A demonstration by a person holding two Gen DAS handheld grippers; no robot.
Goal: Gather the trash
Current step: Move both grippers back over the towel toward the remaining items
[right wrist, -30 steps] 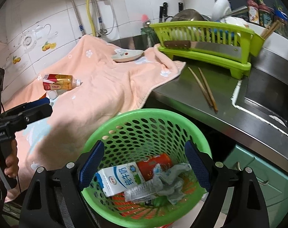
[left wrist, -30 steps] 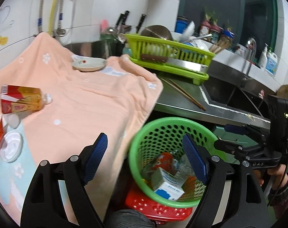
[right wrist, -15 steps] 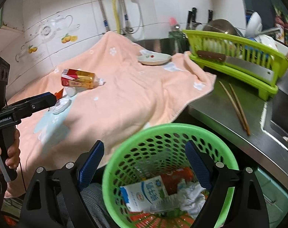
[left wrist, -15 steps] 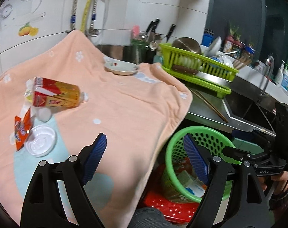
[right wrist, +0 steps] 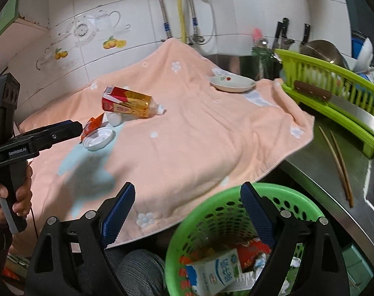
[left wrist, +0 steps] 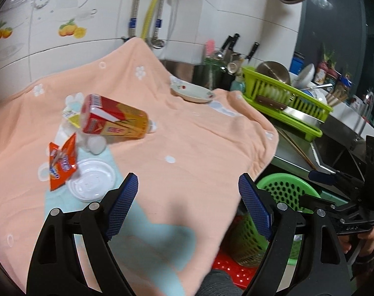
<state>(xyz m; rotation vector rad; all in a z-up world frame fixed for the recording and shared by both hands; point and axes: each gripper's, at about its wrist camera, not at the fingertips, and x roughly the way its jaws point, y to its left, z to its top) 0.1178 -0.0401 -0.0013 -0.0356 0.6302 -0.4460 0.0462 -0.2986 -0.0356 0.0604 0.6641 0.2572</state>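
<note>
A tea bottle (left wrist: 115, 120) with a red and yellow label lies on its side on the peach towel (left wrist: 187, 153). Beside it lie an orange snack wrapper (left wrist: 62, 164), a white plastic lid (left wrist: 92, 183) and a small white cup (left wrist: 96, 145). These also show in the right wrist view: bottle (right wrist: 129, 105), lid (right wrist: 98, 138). My left gripper (left wrist: 188, 206) is open and empty over the towel, near the lid. My right gripper (right wrist: 187, 212) is open and empty above the green basket (right wrist: 298, 204), which holds a milk carton (right wrist: 216, 275) and other trash.
A white dish (left wrist: 193, 93) sits at the towel's far edge. A green dish rack (left wrist: 285, 98) with a cleaver stands on the steel counter, with chopsticks (right wrist: 337, 162) beside it. A sink lies at the right. A red basket (left wrist: 226, 264) sits under the green one.
Both grippers have swung left and up, away from the basket and toward the towel. The bottle, wrapper and lid now sit closer to the left gripper. Both stay open.
</note>
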